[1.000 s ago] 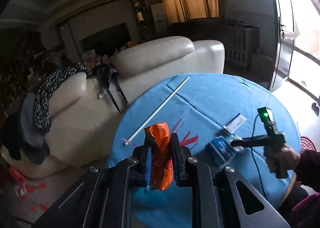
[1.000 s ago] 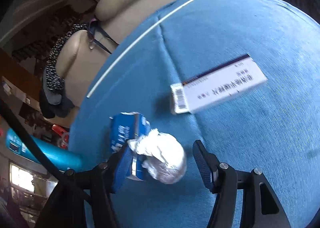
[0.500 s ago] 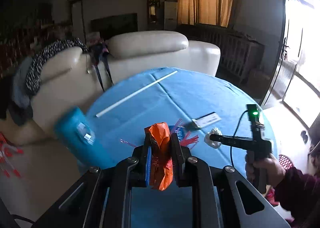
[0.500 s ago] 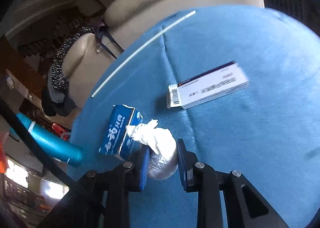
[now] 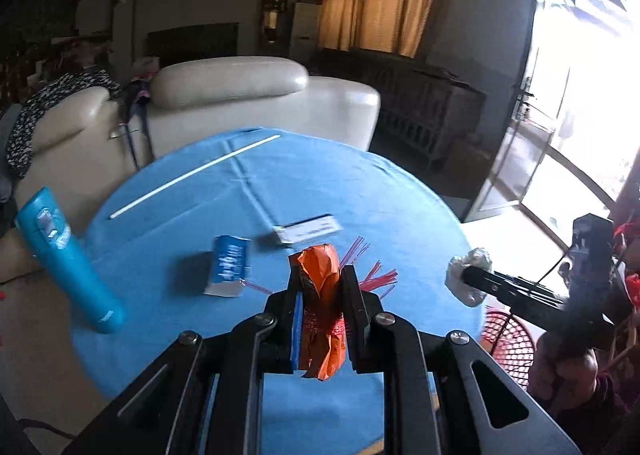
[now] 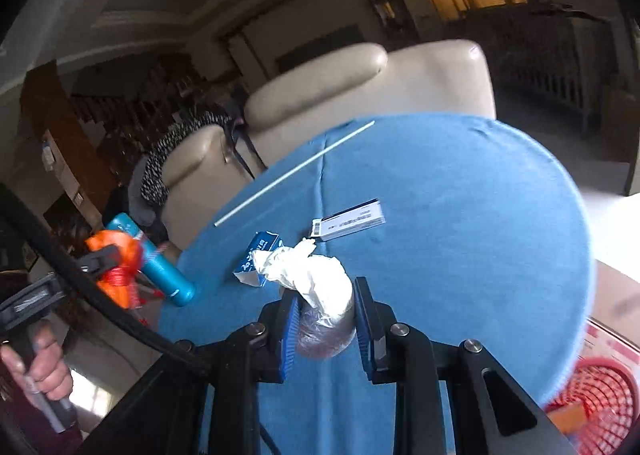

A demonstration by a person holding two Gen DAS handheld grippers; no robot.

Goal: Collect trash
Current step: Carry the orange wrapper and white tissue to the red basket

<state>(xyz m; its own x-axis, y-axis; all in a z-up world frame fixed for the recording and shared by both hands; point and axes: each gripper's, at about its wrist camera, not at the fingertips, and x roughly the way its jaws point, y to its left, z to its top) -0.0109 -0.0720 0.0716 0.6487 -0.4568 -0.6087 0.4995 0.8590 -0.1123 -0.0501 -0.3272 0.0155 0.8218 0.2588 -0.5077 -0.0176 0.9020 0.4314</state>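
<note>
Orange wrapper (image 5: 322, 309) is sitting clamped between the left gripper (image 5: 322, 313) fingers; white crumpled wad (image 6: 320, 299) is pinched in the right gripper (image 6: 326, 329), both lifted off the blue tabletop (image 6: 460, 235). Carry step appears underway. Next: releasing over the red basket (image 6: 596, 403), near right.

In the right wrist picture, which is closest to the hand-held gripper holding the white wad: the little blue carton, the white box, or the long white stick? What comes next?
From the right hand-held gripper:
1. Little blue carton, just ahead, slightly left.
2. White box, farther on, mid-table.
3. Long white stick, at the far edge by the sofa.
</note>
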